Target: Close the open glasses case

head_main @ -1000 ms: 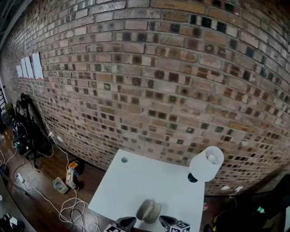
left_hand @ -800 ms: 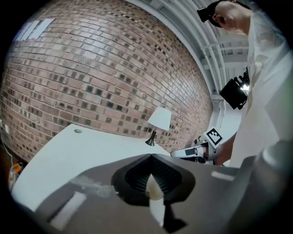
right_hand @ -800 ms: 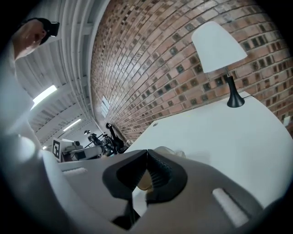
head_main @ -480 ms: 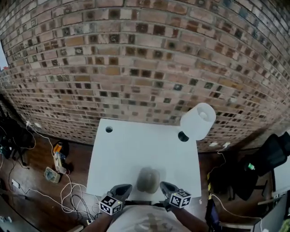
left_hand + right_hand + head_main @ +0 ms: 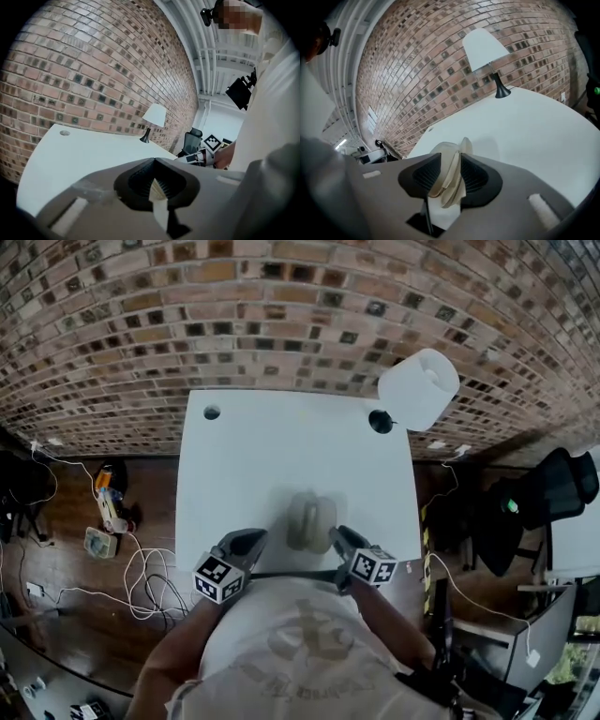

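A: Where is the case?

B: The case (image 5: 310, 519) lies open on the white bench (image 5: 272, 446), near the edge next to the person. Its two halves lie side by side.

A: And the grippers?

B: There is one on each side of it. The left gripper (image 5: 257, 537) is near the case on its left, but does not touch it. Its jaws are pressed together and there is nothing in them.

A: What about the other one?

B: The right gripper (image 5: 336, 532) is just beside the case, on its right. Its jaws are a little apart, with only a narrow gap. In the right gripper view the tan case fills that gap, right at the tips. I cannot tell if the pads touch it.

A: What else is on the bench?

B: A lamp (image 5: 419, 388) with a white shade stands at the far right corner. A small round hole (image 5: 212, 412) is at the far left corner. Behind the bench is a brick wall (image 5: 234, 324).
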`<state>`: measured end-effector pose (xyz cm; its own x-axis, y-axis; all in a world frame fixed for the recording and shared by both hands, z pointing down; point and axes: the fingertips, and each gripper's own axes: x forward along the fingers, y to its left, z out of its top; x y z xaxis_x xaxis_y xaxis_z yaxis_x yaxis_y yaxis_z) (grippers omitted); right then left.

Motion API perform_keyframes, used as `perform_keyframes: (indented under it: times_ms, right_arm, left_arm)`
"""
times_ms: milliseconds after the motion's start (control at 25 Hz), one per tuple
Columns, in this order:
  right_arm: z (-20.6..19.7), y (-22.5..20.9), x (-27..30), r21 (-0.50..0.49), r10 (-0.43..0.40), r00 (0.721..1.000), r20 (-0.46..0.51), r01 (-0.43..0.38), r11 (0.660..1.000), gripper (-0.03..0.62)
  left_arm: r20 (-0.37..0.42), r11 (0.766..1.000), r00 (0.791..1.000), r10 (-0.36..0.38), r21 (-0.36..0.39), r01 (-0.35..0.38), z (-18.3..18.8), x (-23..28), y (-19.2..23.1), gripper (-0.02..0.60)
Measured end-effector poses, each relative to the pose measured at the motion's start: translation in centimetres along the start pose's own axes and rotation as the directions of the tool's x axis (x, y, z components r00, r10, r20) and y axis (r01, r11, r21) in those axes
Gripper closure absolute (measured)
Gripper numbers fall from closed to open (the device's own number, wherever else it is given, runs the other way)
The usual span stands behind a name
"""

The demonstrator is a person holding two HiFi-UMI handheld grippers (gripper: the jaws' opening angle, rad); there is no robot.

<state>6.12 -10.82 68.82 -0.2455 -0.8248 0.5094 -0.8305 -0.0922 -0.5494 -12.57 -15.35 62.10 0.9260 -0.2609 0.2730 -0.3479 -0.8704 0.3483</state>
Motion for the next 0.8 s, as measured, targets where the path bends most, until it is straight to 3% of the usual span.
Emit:
perform_keyframes:
  times_ms: [120, 280, 440, 480, 560, 640, 800]
  right_arm:
    - [-0.1, -1.8, 0.9, 0.005, -0.082, 0.997, -0.005, 0.082, 0.997, 0.421]
    - [-2.2, -3.1, 2.0, 0.107, -0.088, 0.995, -0.052, 0.094, 0.990, 0.394]
    - [-3.9, -3.0, 3.4, 0.135, -0.074, 0.991, -0.116, 0.089, 0.987, 0.384]
    - [-4.3, -3.0, 3.6, 0.152, -0.074, 0.989, -0.130, 0.093, 0.984, 0.389]
    - [-4.3, -3.3, 3.8, 0.199, -0.080, 0.988, -0.129, 0.105, 0.974, 0.466]
    - [-3.8, -3.6, 3.8, 0.228, -0.090, 0.990, -0.112, 0.113, 0.967, 0.485]
    - [-1.9, -3.9, 3.5, 0.109, -0.138, 0.982, -0.130, 0.153, 0.982, 0.480]
  left_arm:
    - [-0.002, 1.000, 1.000, -0.004, 0.009, 0.004, 0.1, -0.3, 0.8, 0.575]
    - [-0.003, 1.000, 1.000, 0.014, -0.004, -0.014, -0.3, -1.5, 1.3, 0.575]
    - [0.011, 0.999, 0.999, 0.040, -0.024, -0.040, -0.4, -2.5, 2.3, 0.575]
    - [0.013, 0.999, 0.999, 0.045, -0.029, -0.045, -0.4, -2.7, 2.5, 0.575]
    - [0.015, 0.998, 0.999, 0.049, -0.038, -0.049, -0.5, -3.0, 2.7, 0.575]
    - [0.017, 0.998, 0.999, 0.050, -0.048, -0.049, -0.7, -3.1, 2.8, 0.575]
    - [0.019, 0.997, 0.999, 0.049, -0.056, -0.047, -0.9, -2.9, 2.8, 0.575]
